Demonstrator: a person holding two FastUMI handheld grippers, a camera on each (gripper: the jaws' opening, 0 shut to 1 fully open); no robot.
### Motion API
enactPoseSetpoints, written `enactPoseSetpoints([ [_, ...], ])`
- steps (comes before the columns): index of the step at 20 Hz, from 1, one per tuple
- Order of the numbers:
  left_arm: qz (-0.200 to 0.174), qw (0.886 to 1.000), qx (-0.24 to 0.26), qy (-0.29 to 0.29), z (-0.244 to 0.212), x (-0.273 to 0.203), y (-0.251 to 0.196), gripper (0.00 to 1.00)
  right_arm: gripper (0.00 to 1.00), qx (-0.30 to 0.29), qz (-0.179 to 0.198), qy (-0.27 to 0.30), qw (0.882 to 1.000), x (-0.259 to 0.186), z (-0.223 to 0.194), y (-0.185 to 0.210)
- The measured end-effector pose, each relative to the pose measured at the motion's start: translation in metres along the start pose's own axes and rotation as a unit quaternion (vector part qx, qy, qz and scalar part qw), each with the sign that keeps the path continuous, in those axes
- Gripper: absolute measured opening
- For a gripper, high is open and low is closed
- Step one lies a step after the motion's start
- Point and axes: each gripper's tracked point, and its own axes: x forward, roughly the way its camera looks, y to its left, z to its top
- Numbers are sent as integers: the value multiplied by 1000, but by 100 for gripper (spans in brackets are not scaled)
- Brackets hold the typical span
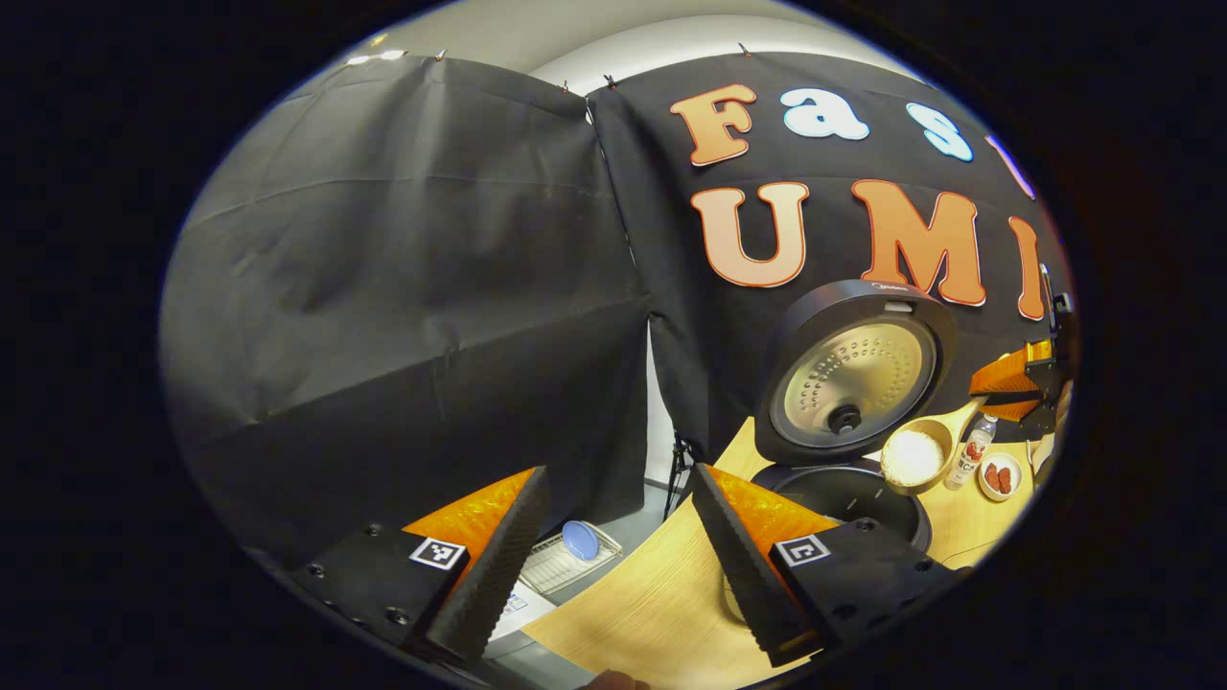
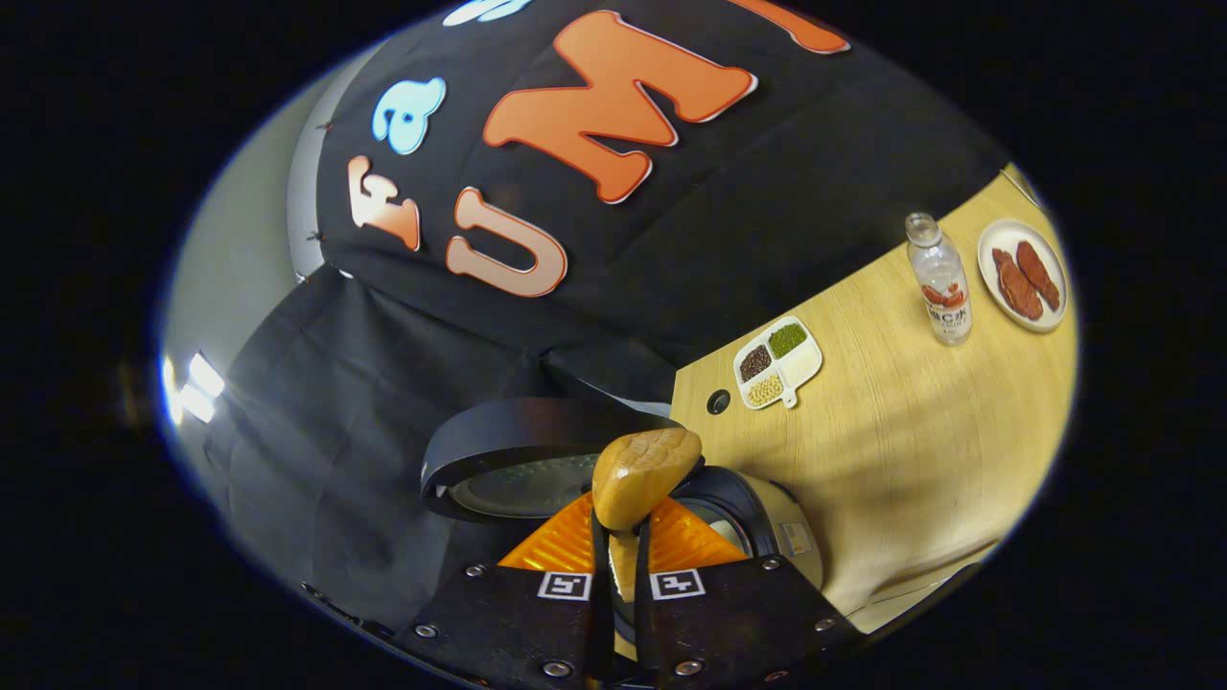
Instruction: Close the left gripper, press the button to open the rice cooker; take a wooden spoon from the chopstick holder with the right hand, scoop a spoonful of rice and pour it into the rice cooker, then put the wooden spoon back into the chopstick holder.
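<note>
Two fingers of the right gripper (image 2: 621,561) press on the handle of the wooden spoon (image 2: 640,476), the bowl jutting forward above the open rice cooker (image 2: 767,522). In the left gripper view the same spoon (image 1: 918,450) carries a heap of white rice (image 1: 911,457) just over the cooker's dark pot (image 1: 844,494), beside the raised lid (image 1: 853,379) — the right gripper (image 1: 1018,383) grips the handle end at the far edge. The left gripper (image 1: 618,565) stands wide apart and empty, well back from the cooker, over the wooden table (image 1: 652,604). On the table beyond: a divided dish of grains (image 2: 778,362), a bottle (image 2: 939,280) and a plate of reddish pieces (image 2: 1024,261) — all well clear of the spoon.
</note>
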Motion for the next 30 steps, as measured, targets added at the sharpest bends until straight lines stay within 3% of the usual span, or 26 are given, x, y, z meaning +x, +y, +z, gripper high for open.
enactPoseSetpoints([
  [5,1,1000,0,3,-3,5,3,96,8,-100,-5,-18,995,-1,2,10],
  [8,1,1000,3,2,-4,7,2,100,8,-146,1,-28,989,-3,4,20],
  [11,0,1000,7,2,-4,10,1,96,8,-201,-1,-41,979,-5,6,32],
  [12,-1,1000,7,3,-5,10,1,100,8,-215,0,-48,975,-6,9,36],
  [18,0,1000,11,6,-5,14,-1,100,8,-295,10,-75,952,-10,16,45],
  [24,4,1000,12,14,-10,15,3,100,8,-380,17,-105,919,-11,22,50],
  [30,8,1000,11,21,-13,16,8,100,8,-485,36,-111,867,-7,21,50],
])
